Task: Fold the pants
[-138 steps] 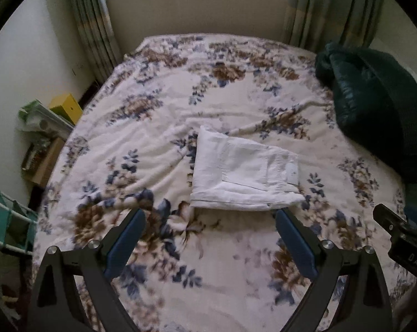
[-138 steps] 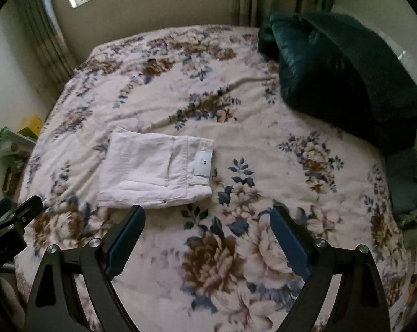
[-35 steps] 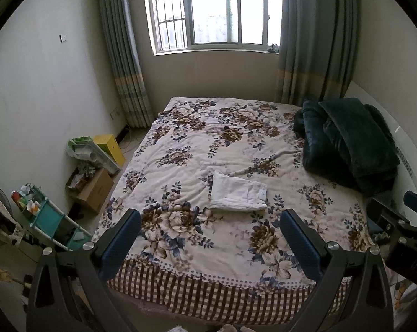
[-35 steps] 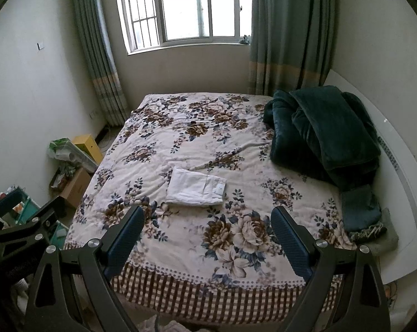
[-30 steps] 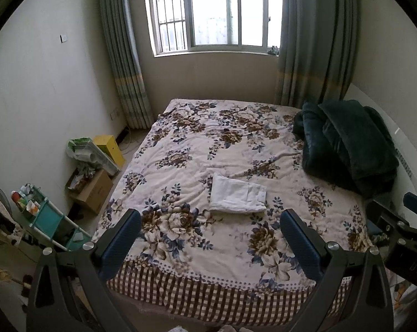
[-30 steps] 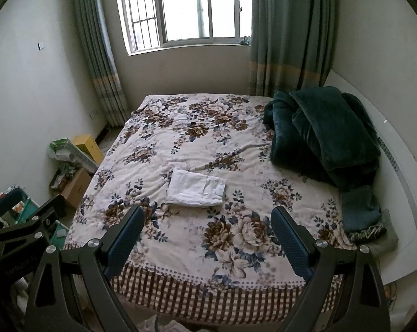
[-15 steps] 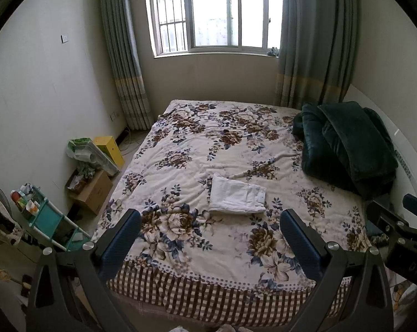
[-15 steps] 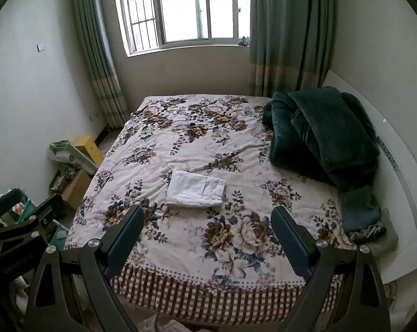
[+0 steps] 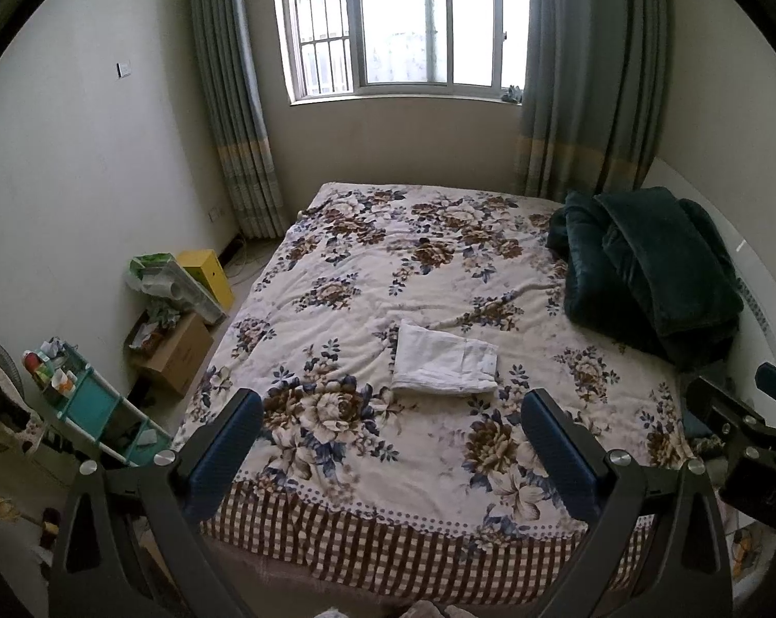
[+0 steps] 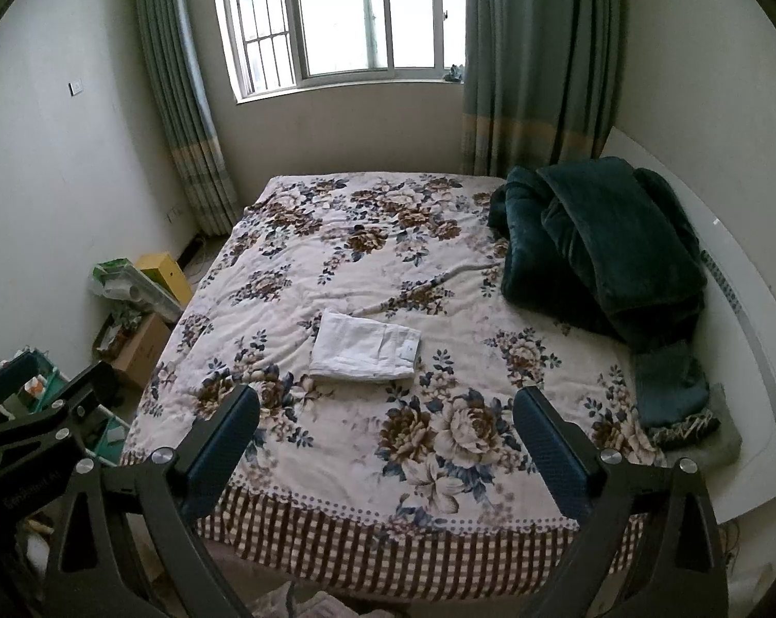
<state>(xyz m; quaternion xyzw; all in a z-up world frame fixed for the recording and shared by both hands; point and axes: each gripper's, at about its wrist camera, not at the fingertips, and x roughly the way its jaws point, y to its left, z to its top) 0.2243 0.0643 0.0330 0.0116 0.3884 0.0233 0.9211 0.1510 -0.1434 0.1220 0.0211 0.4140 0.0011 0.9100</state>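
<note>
Left wrist view: left claw (image 9: 388, 443) hanging spread wide at the foot of the bed (image 9: 336, 510), pinching nothing. Pants (image 9: 443, 364) lying as a compact white rectangle on the floral quilt, near the middle, well apart from the dark green blanket (image 9: 650, 278) by the headboard side. Right wrist view: right claw (image 10: 385, 438) also gaping, empty, hovering off the bed's end; pants (image 10: 363, 346) sitting flat, edges looking stacked, label corner showing. Judging fold as done, so step in hand looking like stand-off and check. Doing it well: holding both claws clear of the quilt, not snagging the fold, confirming edges squared, re-approaching only if a layer looks slipped.
</note>
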